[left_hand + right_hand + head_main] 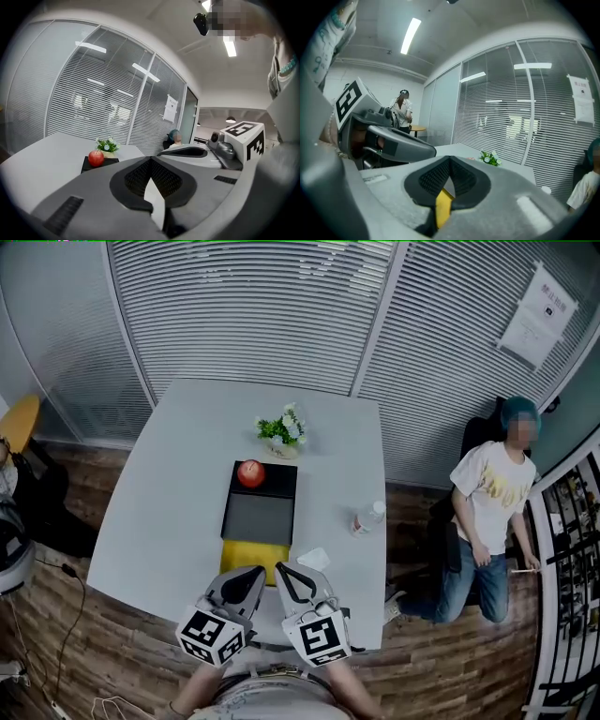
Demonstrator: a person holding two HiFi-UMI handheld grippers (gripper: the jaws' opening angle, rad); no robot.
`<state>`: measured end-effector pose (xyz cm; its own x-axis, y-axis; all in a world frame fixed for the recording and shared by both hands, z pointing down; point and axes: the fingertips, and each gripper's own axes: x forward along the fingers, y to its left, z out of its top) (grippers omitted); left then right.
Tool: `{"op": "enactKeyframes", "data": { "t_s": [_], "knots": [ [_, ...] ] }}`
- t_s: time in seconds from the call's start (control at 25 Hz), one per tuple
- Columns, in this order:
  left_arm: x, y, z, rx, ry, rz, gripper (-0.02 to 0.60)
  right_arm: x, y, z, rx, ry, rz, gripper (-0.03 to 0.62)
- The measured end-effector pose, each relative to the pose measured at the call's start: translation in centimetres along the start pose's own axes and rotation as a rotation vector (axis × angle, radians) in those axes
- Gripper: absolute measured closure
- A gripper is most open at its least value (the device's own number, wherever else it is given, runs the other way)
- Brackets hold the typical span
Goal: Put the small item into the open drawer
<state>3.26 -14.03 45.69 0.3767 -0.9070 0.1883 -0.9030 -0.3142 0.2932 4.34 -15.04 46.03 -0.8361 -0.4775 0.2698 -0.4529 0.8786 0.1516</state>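
Nearest, the left tool [255,573] and right tool [284,571] are held closed on nothing at the counter's [169,484] edge. Just beyond, the small item [314,559] lies beside the open drawer [248,557]. It could be shoved away unless a tool is opened first.

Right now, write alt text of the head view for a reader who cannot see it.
The left gripper and right gripper, both shut, hang side by side at the near edge of a white table, facing the open yellow drawer of a black box. A red apple sits on the box; a small white item lies right of the drawer.
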Motion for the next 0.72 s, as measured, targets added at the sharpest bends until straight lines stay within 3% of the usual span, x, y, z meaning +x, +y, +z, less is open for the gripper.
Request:
{"op": "enactKeyframes", "data": {
  "t_s": [0.72],
  "knots": [
    [0.6,3.0,1.3,0.013,0.029,-0.128,0.584,2.5,-0.8,0.6,0.040,0.038,-0.127,0.591]
  ]
}}
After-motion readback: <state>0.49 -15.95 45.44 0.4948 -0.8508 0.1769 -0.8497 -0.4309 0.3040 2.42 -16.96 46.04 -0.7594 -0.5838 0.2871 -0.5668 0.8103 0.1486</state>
